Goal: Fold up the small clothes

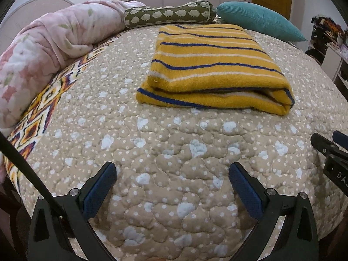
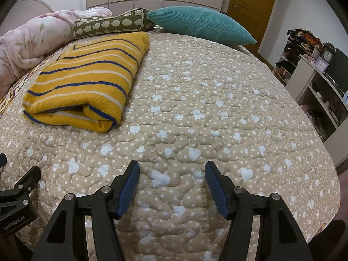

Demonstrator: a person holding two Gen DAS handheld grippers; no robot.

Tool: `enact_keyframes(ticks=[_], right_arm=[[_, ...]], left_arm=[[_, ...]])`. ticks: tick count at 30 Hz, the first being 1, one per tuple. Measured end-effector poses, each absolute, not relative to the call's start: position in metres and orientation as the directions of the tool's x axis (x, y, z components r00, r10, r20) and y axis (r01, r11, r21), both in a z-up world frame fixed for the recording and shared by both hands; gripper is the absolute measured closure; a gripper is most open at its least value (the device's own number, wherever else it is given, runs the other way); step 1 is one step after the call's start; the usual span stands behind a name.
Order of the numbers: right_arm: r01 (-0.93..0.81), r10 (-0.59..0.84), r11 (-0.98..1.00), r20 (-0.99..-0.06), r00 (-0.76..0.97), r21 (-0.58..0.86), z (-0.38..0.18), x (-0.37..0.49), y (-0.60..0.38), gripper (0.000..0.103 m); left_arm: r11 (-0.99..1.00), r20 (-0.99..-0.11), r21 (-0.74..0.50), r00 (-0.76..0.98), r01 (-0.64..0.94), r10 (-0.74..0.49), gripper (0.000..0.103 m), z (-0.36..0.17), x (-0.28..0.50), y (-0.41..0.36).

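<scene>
Starting at your far left, a pink floral blanket [image 1: 50, 43] lies bunched along the edge of the bed, with a patterned orange and dark cloth [image 1: 37, 117] showing beneath it. Next comes the olive bolster with pale hedgehog-like shapes [image 1: 169, 14], lying at the head of the bed. Just in front of it sits the yellow striped garment [image 1: 208, 65], already folded into a thick flat stack on the beige quilt [image 1: 174, 174], its folded edge facing you. It lies well apart from both of your tools. Further right, a teal ribbed cushion [image 2: 200, 25] rests near the head of the bed, with a yellow door [image 2: 250, 4] behind it and shelves holding clocks and clutter [image 2: 315, 65] at the far right.

Your left gripper [image 1: 173, 174] hangs above bare quilt, its blue pads [image 1: 100, 191] spread wide with nothing between them. Your right gripper [image 2: 171, 174] hangs likewise over the quilt, jaws apart and empty, just beside the left one.
</scene>
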State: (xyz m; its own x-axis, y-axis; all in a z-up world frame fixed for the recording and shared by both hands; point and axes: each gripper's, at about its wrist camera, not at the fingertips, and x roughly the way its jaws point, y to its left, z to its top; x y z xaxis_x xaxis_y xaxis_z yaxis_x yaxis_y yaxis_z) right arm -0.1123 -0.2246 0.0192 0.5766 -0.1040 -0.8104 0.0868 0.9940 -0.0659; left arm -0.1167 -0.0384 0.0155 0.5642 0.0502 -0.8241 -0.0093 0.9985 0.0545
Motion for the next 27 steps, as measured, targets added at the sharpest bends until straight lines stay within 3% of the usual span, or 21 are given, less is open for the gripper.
enact_keyframes(ticks=[11, 17, 27], right_arm=[[0.093, -0.104, 0.994, -0.812, 0.574, -0.061, 0.019, -0.111, -0.225, 0.034], [0.098, -0.109, 0.993, -0.804, 0.585, -0.064, 0.028, -0.105, -0.225, 0.034], [0.127, -0.162, 0.986, -0.755, 0.635, -0.105, 0.062, -0.125, -0.225, 0.034]], left_arm=[[1.000, -0.811, 0.001, 0.586, -0.027, 0.016, 0.000, 0.007, -0.116, -0.031], [0.999, -0.816, 0.040, 0.577, -0.019, 0.044, 0.000, 0.020, -0.114, -0.030], [0.998, -0.656, 0.055, 0.751, -0.042, 0.068, 0.000, 0.105, -0.152, -0.034]])
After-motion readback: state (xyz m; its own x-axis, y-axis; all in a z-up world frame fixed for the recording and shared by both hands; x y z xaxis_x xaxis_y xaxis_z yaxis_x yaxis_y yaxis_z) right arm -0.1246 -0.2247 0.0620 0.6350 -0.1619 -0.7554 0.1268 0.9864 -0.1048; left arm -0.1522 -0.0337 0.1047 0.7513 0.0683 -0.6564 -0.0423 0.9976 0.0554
